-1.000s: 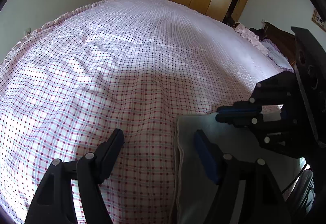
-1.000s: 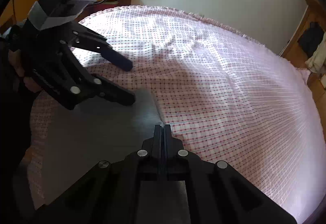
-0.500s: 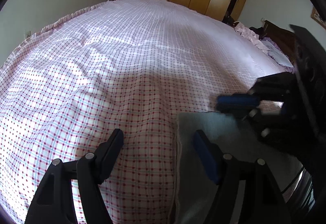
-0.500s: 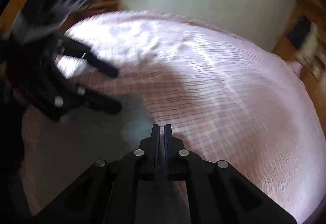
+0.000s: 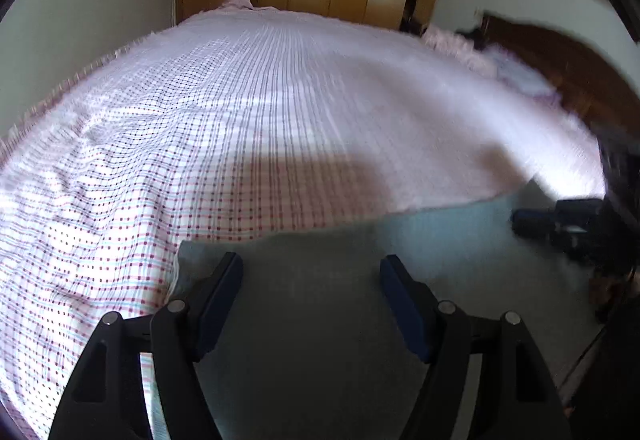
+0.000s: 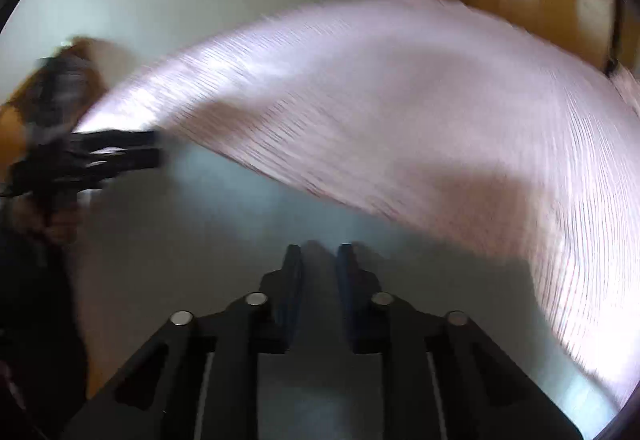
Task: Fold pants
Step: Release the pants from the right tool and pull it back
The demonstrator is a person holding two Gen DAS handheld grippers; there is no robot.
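— Start with the left wrist view. What's changed?

— The left hand-held gripper (image 5: 311,262) has slid sideways. A second ago only one finger was over the grey pants (image 5: 320,344) and the other over the checked bed (image 5: 200,120). Now both fingers hang above the cloth, just inside its left hem. Its jaws are spread as wide as before, with nothing between them.

— And the other one, in that view?

— The right hand-held gripper (image 5: 536,222) was close in, near the pants' far edge. It has swung away toward the right side of the bed and is blurred.

— Where do the pants lie?

— Flat along the near edge of the bed, far hem straight. They look already folded at least once, though I can't tell how many layers.

— Now the right wrist view.

— Heavily smeared, and the scene has tilted since the earlier frame. The right hand-held gripper (image 6: 320,252) was pinched tight then, and now a narrow gap shows between its fingers, with nothing in it. Pants (image 6: 224,240) lie below it, and the left hand-held gripper (image 6: 136,152) sits at their far-left end over the bed (image 6: 400,120).

— Meaning?

— I'd guess both are spreading to opposite ends for the next fold. Nothing is gripped yet.
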